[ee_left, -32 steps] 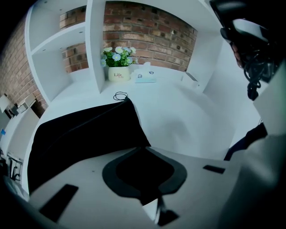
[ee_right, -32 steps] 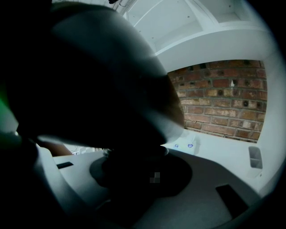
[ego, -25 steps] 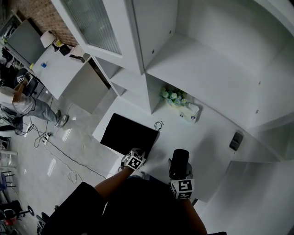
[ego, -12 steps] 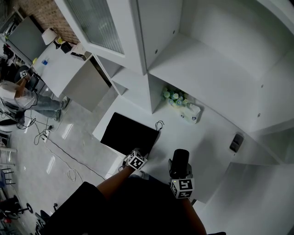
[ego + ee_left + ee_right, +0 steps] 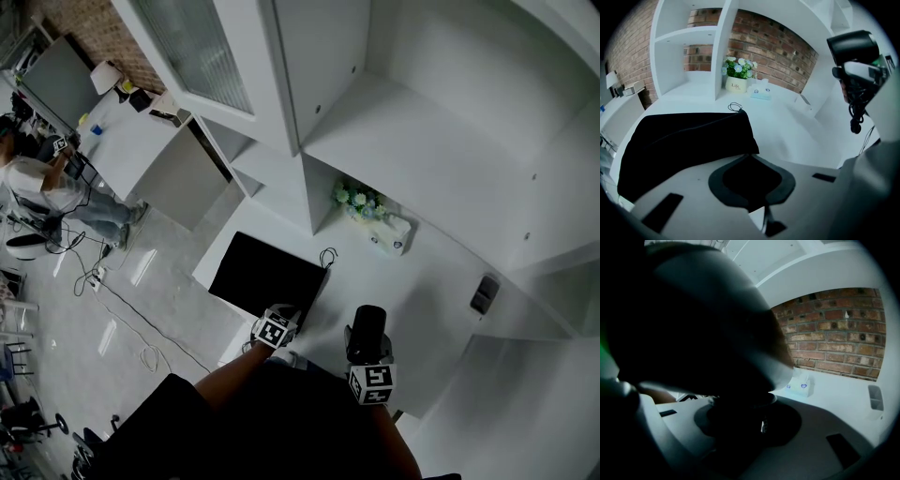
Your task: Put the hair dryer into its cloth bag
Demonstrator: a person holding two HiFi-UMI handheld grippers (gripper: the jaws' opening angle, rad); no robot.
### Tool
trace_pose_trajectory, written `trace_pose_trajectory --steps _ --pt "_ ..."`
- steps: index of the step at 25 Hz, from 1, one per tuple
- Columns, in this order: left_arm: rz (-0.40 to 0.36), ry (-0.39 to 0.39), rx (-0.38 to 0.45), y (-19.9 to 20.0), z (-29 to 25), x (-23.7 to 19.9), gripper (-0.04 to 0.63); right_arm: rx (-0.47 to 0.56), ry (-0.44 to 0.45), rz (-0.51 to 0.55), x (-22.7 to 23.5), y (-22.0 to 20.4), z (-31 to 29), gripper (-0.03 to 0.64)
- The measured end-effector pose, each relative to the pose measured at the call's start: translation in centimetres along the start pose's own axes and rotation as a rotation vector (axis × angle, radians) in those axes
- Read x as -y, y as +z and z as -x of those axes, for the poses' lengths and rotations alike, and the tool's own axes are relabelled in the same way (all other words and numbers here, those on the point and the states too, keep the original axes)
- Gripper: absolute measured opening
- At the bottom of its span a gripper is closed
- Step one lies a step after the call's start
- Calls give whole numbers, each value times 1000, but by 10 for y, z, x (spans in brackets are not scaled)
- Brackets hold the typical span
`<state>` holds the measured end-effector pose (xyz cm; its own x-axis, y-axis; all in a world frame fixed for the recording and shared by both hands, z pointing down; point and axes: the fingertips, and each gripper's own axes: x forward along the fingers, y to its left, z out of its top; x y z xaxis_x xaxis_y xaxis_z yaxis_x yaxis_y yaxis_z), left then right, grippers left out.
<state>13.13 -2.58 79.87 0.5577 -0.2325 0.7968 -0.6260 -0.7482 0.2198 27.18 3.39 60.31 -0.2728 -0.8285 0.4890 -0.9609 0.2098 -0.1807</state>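
Note:
The black cloth bag [image 5: 267, 275] lies flat on the white counter [image 5: 412, 300], with its thin drawstring loop [image 5: 325, 255] at the far corner. My left gripper [image 5: 280, 313] is at the bag's near right corner. Its jaws have just been closing, and in the left gripper view the black cloth [image 5: 684, 143] runs in between the pads of that gripper [image 5: 750, 180]. My right gripper [image 5: 367, 356] is shut on the handle of the black hair dryer [image 5: 366, 330], held upright to the right of the bag. The dryer's head [image 5: 853, 47] shows with its cord [image 5: 855, 117] dangling. The dryer [image 5: 693, 333] fills the right gripper view.
A pot of flowers [image 5: 354, 198] and a tissue box [image 5: 389, 234] stand at the back of the counter under white shelves. A small dark device [image 5: 483, 289] lies to the right. A person [image 5: 42, 187] stands far off on the floor at the left.
Both grippers, the bag and the dryer stay about where they were. The person at the far left has shifted, and the head view has drifted slightly.

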Motion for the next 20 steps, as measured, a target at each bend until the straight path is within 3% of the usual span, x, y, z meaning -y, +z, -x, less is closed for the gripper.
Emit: trace_pose_trajectory --steps 8,12,16,20 --pt "82 37 144 26 40 -12 23 -49 27 72 -8 -15 -20 166" --pt "129 -19 189 30 54 -11 23 -115 3 106 -16 -35 -42 166" --pt "85 -78 206 39 68 -11 23 -210 -37 147 -26 -62 -72 166" --pt "65 -198 188 32 65 -10 23 -307 -91 253 -34 -84 -102 166"
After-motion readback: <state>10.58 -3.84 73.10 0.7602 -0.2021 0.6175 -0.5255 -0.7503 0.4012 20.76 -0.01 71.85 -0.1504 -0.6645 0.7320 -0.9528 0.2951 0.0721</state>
